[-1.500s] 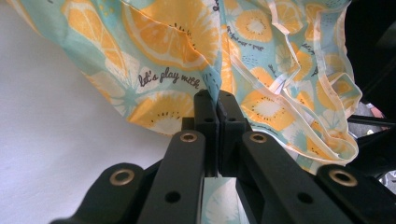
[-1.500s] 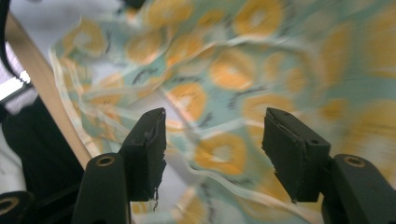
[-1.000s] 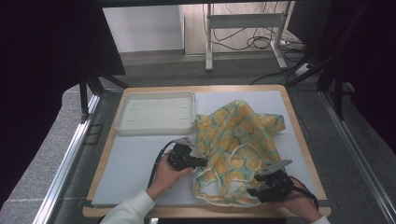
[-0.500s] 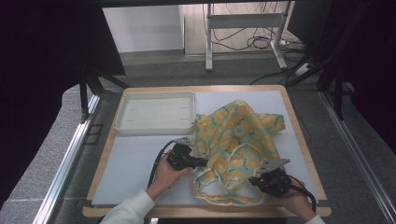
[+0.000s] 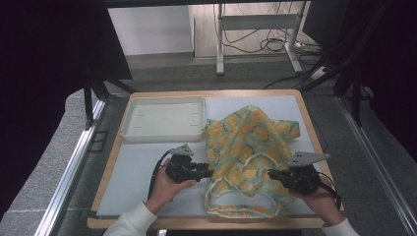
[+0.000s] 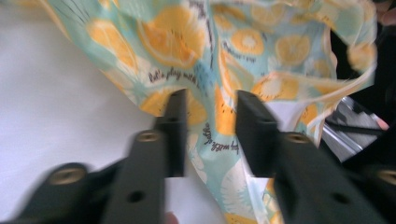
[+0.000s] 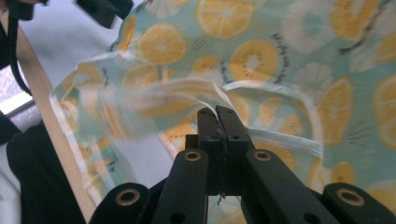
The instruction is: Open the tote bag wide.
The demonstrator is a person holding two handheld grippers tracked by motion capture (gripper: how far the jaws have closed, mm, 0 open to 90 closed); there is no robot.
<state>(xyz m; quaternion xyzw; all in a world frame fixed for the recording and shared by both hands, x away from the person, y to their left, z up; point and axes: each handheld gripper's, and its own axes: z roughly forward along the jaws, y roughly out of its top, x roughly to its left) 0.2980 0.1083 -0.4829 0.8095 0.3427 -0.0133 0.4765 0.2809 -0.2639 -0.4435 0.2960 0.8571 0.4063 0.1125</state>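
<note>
You were early in handling the garment (image 5: 251,152), a small piece of clothing printed with orange slices on pale green. It lay crumpled on the right half of the white mat (image 5: 142,167), its cream-trimmed hem nearest you and its far edge reaching toward the back of the table (image 5: 255,93). Nothing was folded or laid flat yet, and the white tray (image 5: 164,119) at the back left stood bare, so nearly all the work was left.

Your right gripper (image 7: 217,112) was pinched tight on the garment's cream trim, the jaws pressed together with the binding caught between them; in the high view it sat at the cloth's near right edge (image 5: 271,173). That grip counted as done.

Your left gripper (image 6: 210,130) had just been opening. Its jaws stood partly apart with a fold of the printed cloth lying between them, and the pads did not appear to press on it, though the blur in the left gripper view made that hard to judge. In the high view it sat at the cloth's left edge (image 5: 209,173). So the left side had been let go or was not yet re-gripped, and you would likely need a fresh hold there before you could spread or lift the piece.

By count: one garment, one tray, one mat, two grippers, two hands.
</note>
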